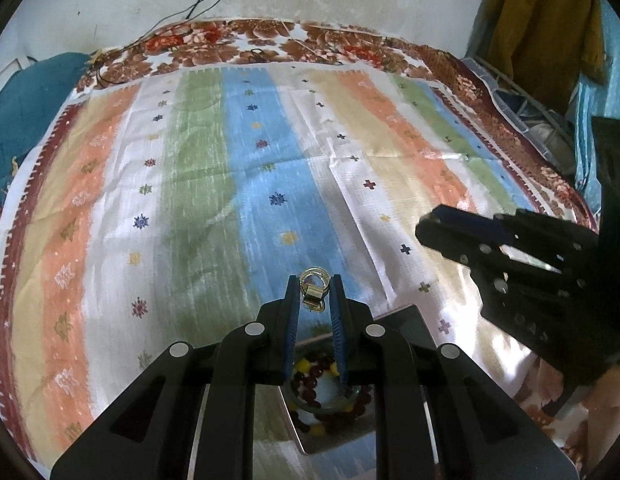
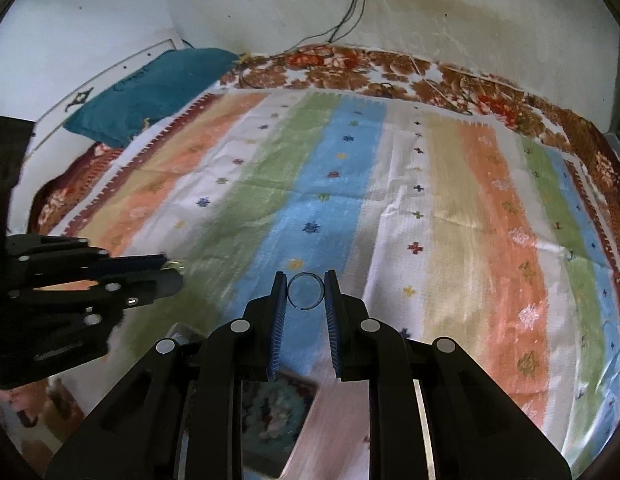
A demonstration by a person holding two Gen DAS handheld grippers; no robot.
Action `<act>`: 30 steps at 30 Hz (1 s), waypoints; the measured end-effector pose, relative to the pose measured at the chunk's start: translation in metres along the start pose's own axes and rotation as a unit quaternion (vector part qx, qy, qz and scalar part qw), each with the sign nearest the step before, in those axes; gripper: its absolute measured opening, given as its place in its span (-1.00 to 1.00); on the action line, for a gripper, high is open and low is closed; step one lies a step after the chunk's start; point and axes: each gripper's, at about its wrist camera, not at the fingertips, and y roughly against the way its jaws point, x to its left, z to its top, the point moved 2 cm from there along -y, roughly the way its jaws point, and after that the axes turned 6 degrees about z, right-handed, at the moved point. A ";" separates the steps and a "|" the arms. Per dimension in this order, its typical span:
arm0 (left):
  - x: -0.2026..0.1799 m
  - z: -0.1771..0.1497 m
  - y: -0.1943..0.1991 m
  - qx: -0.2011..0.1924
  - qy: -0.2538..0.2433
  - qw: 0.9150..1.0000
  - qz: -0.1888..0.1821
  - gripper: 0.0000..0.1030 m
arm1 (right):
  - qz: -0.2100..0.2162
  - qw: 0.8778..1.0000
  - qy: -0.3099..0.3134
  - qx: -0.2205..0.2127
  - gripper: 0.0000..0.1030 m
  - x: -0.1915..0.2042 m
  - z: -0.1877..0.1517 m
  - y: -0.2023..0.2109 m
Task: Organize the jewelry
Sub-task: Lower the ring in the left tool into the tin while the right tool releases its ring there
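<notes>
My left gripper [image 1: 314,289] is shut on a gold ring piece [image 1: 314,286], held above the striped cloth [image 1: 238,168]. Below it, between the fingers, a box [image 1: 329,396] holds a dark red and yellow bead necklace [image 1: 310,376]. My right gripper [image 2: 306,290] is shut on a thin dark wire ring [image 2: 306,291], an open hoop pinched between the blue pads. The right gripper shows in the left wrist view [image 1: 433,226] at the right; the left gripper shows in the right wrist view [image 2: 172,270] at the left, with a glint of gold at its tip.
The striped cloth lies over a floral bedspread [image 1: 270,44] against a white wall. A teal pillow [image 2: 150,88] lies at the far left. Cables [image 2: 349,12] hang down the wall. Yellow clothing [image 1: 549,16] hangs at the right. A patterned box [image 2: 278,412] shows beneath the right gripper.
</notes>
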 end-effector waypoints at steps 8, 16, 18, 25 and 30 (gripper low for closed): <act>-0.005 -0.009 0.016 -0.017 0.005 1.000 -0.010 -0.72 | 0.006 1.000 0.014 -0.001 -0.61 0.014 -0.013 0.012; -0.010 -0.020 0.031 -0.040 0.005 0.999 -0.016 -0.71 | 0.028 1.000 0.012 -0.004 -0.61 0.019 -0.024 0.024; -0.011 -0.022 0.035 -0.045 0.006 0.999 -0.016 -0.71 | 0.040 0.999 0.002 -0.007 -0.61 0.018 -0.027 0.028; -0.012 -0.027 0.037 -0.043 0.011 0.999 -0.020 -0.71 | 0.071 0.997 -0.015 0.003 -0.61 0.020 -0.035 0.029; -0.015 -0.030 0.036 -0.039 0.004 0.999 -0.020 -0.71 | 0.073 0.997 -0.016 0.005 -0.61 0.020 -0.035 0.030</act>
